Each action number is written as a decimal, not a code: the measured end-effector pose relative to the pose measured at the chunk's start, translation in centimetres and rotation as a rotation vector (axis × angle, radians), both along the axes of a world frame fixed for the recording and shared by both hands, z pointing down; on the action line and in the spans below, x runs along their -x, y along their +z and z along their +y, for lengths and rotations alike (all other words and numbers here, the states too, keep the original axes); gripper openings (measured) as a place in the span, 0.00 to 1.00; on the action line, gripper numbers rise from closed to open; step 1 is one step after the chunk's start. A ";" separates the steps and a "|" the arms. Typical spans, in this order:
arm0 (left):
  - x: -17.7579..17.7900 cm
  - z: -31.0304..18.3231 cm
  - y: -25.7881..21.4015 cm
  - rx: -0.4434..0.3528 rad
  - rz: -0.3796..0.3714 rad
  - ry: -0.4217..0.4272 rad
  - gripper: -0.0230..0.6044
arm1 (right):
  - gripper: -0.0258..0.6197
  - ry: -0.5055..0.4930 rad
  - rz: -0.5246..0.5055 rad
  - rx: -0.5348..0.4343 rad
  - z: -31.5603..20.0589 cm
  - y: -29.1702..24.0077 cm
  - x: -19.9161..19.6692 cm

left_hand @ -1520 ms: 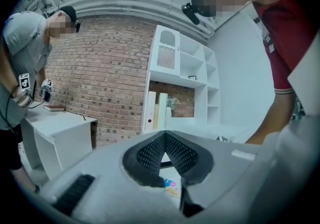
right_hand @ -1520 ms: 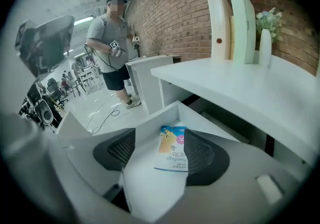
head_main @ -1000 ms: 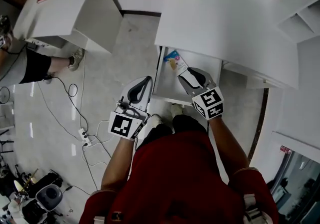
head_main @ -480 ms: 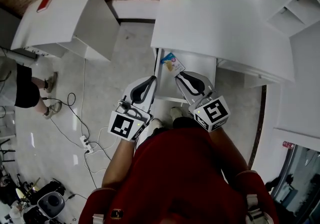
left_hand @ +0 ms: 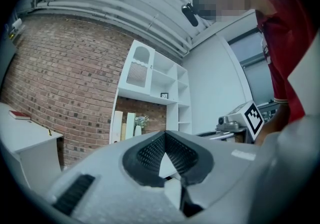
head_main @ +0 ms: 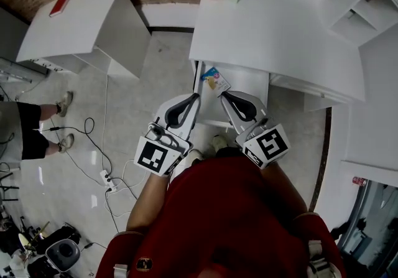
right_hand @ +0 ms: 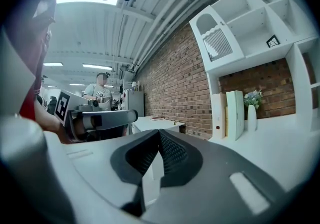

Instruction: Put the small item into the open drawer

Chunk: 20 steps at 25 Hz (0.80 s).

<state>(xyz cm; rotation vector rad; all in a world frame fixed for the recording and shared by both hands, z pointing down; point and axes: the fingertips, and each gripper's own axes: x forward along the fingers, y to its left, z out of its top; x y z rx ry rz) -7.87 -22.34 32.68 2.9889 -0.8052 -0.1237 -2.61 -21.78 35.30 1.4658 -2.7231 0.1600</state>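
Now the left hand-held gripper [head_main: 196, 97] is shut empty, and the right hand-held gripper [head_main: 223, 94] has just closed on nothing; shutting the drawer [head_main: 247, 81] might snag the small item [head_main: 214, 78].

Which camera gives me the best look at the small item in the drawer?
The head view: the colourful small item lies in the open drawer, far left corner. Both gripper views face brick wall and shelves; neither shows it.

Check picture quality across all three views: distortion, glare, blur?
Head view: strong wide-angle bend, desk edges curve; glare streaks on the floor at left. Left gripper view: black fisheye rim, left tool soft. Right gripper view: same rim, ceiling lights bright white.
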 end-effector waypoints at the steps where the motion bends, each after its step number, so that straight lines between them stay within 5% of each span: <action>1: 0.1 0.1 -0.1 -0.002 -0.001 0.002 0.05 | 0.06 0.000 -0.002 -0.010 0.1 -0.4 0.0; 20: -1.0 0.7 -2.4 -0.038 0.006 0.027 0.05 | 0.06 -0.007 -0.050 -0.137 1.3 -3.9 -0.9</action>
